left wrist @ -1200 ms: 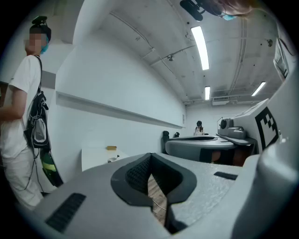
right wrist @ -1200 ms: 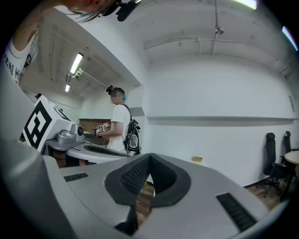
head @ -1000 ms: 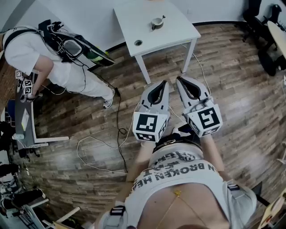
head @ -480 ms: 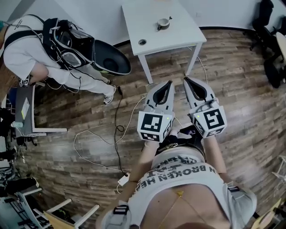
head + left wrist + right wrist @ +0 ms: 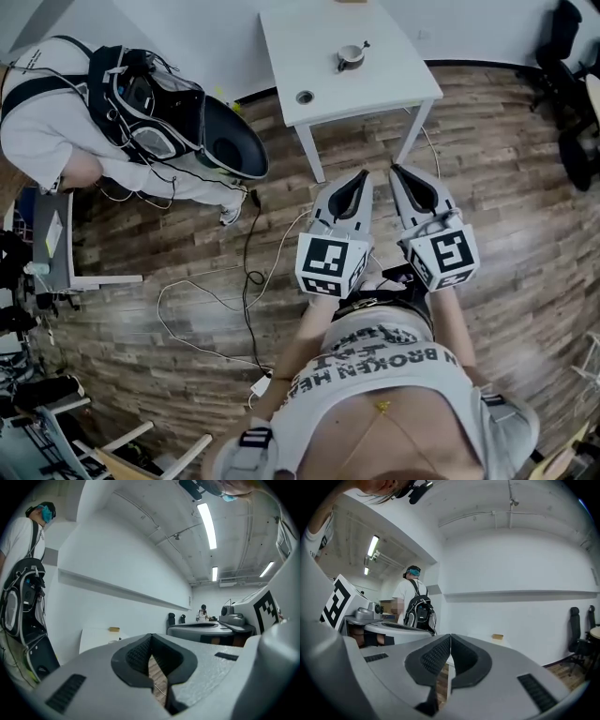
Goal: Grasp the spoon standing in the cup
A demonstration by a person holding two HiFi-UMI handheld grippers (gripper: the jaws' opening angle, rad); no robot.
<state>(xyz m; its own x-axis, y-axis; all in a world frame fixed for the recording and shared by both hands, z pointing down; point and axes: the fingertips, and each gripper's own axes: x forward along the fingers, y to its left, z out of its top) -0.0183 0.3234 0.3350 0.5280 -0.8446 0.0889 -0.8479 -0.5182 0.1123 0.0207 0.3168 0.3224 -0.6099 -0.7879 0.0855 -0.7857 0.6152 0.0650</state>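
Observation:
On the white table point(image 5: 394, 56) at the top of the head view stands a small cup point(image 5: 351, 58) with a spoon point(image 5: 362, 45) leaning out of it. Both grippers hang over the wooden floor, well short of the table's near edge. My left gripper point(image 5: 362, 175) points toward the table, its jaws shut and empty. Beside it my right gripper point(image 5: 396, 171) is likewise shut with nothing in it. In the left gripper view the pads meet at the left gripper's point(image 5: 151, 637) tip. In the right gripper view the right gripper point(image 5: 450, 637) shows its pads pressed together.
A person with a black backpack point(image 5: 169, 117) stands at the left, near the table. Cables point(image 5: 248, 272) trail across the floor. A round hole point(image 5: 305, 97) sits in the tabletop. Dark chairs point(image 5: 572, 37) stand at the right, a desk point(image 5: 52, 234) at the far left.
The table and cup have shifted a little right and down in the head view. The person with the backpack has turned and leaned in. Both grippers stay shut, side by side.

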